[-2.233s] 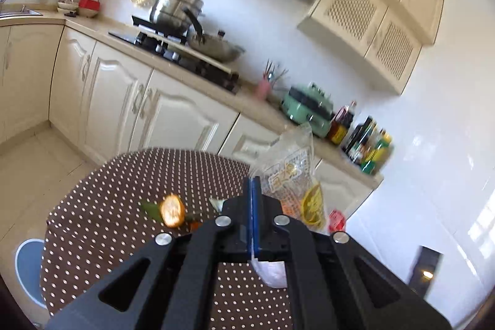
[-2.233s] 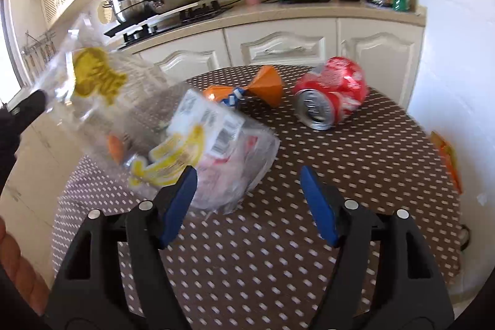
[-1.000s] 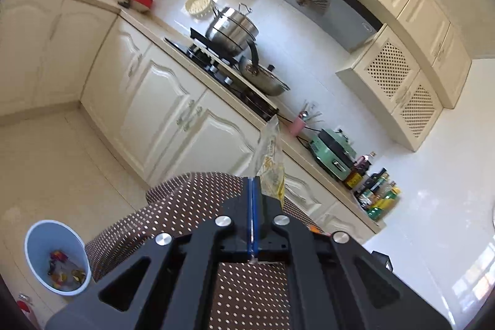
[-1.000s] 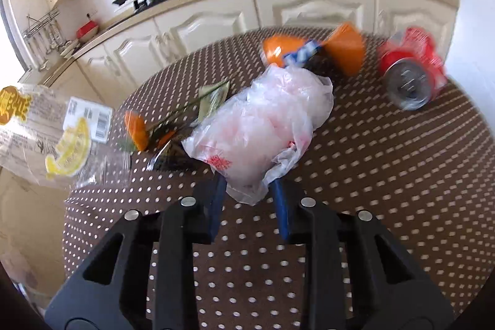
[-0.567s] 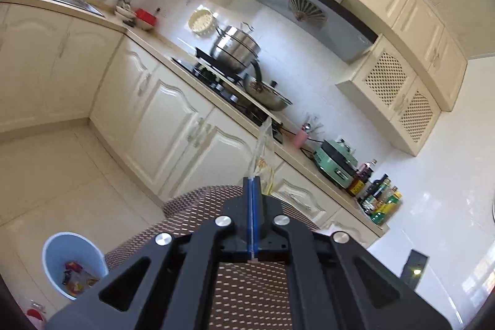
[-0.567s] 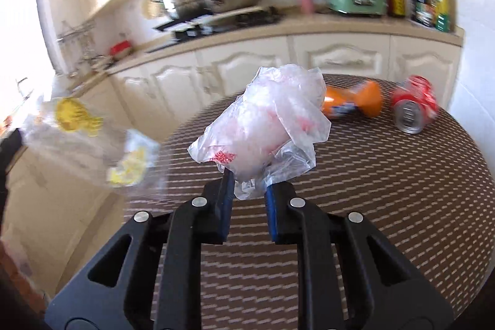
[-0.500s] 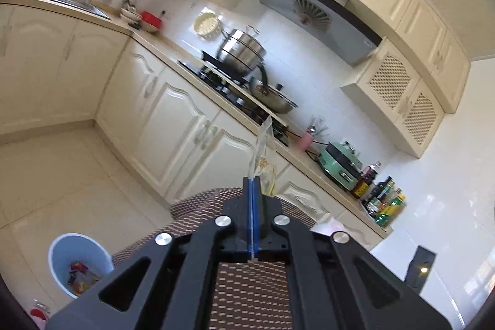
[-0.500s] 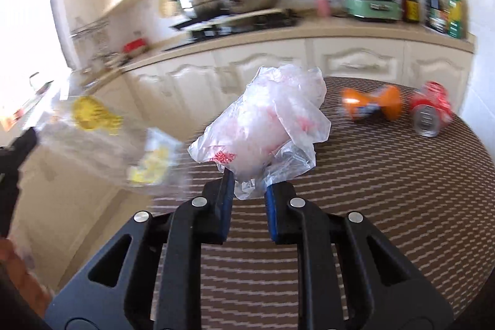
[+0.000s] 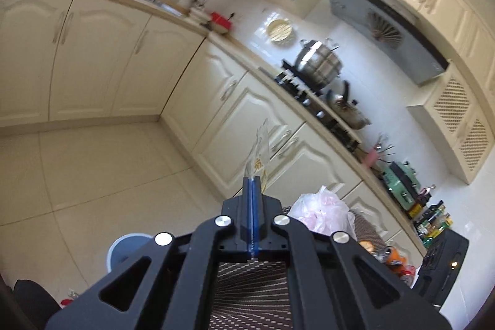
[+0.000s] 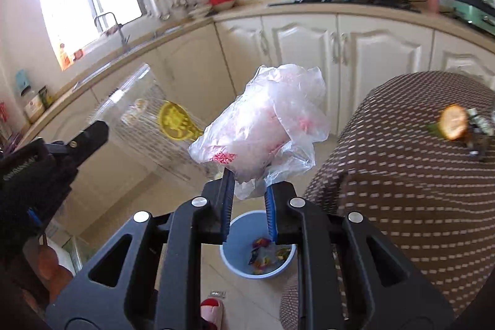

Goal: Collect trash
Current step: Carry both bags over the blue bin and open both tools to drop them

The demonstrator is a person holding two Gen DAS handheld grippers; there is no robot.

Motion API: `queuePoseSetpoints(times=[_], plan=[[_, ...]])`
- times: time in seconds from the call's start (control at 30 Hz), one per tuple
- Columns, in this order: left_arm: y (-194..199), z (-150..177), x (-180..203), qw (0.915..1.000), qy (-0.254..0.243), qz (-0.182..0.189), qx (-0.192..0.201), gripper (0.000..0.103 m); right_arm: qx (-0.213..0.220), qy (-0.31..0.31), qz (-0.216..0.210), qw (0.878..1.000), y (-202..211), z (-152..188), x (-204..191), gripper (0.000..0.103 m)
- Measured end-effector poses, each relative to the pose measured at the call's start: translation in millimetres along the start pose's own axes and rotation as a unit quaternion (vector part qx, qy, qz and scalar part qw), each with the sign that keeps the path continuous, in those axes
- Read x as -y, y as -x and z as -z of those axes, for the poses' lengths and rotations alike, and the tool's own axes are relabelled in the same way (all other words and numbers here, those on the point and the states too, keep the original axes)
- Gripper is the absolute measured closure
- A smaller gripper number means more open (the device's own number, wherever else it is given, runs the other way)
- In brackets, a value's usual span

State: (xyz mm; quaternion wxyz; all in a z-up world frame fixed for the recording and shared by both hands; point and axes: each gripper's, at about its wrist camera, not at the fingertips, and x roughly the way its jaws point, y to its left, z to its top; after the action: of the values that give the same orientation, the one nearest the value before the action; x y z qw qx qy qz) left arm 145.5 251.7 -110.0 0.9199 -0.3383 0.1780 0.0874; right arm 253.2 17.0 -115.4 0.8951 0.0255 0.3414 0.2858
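Note:
My left gripper (image 9: 252, 190) is shut on a clear plastic wrapper (image 9: 258, 153) with a yellow print; the wrapper (image 10: 148, 119) and that gripper (image 10: 92, 129) also show at the left of the right wrist view. My right gripper (image 10: 247, 184) is shut on a crumpled white and pink plastic bag (image 10: 263, 126), held in the air above a blue trash bin (image 10: 241, 262) on the floor. The bag (image 9: 321, 209) and the bin's rim (image 9: 123, 243) also show in the left wrist view. The bin holds several small wrappers.
A round table with a brown dotted cloth (image 10: 402, 175) stands at the right, with an orange half (image 10: 453, 122) and scraps on it. An orange bottle and a red can (image 9: 399, 259) lie on it. Cream cabinets (image 10: 309, 51) and a stove run along the wall.
Both grippers have swung left off the table towards the floor. The right gripper closed on the bag, lifted it and now holds it over the blue bin. The left still holds the wrapper.

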Motion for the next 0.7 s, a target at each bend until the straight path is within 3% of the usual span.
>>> queuePoseSetpoints(times=[0.27,0.7], plan=[[-66.3,14.4,-69.4,0.9958,0.026,-0.064,-0.059,0.103,-0.066,0.009,-0.014,0.998,-80.0,18.8,-17.3,0.085],[-135.1,44.0,-132.8,0.9823,0.027,-0.131,-0.131,0.102,-0.141,0.022,-0.025,0.989,-172.7,45.1,-28.1,0.085]])
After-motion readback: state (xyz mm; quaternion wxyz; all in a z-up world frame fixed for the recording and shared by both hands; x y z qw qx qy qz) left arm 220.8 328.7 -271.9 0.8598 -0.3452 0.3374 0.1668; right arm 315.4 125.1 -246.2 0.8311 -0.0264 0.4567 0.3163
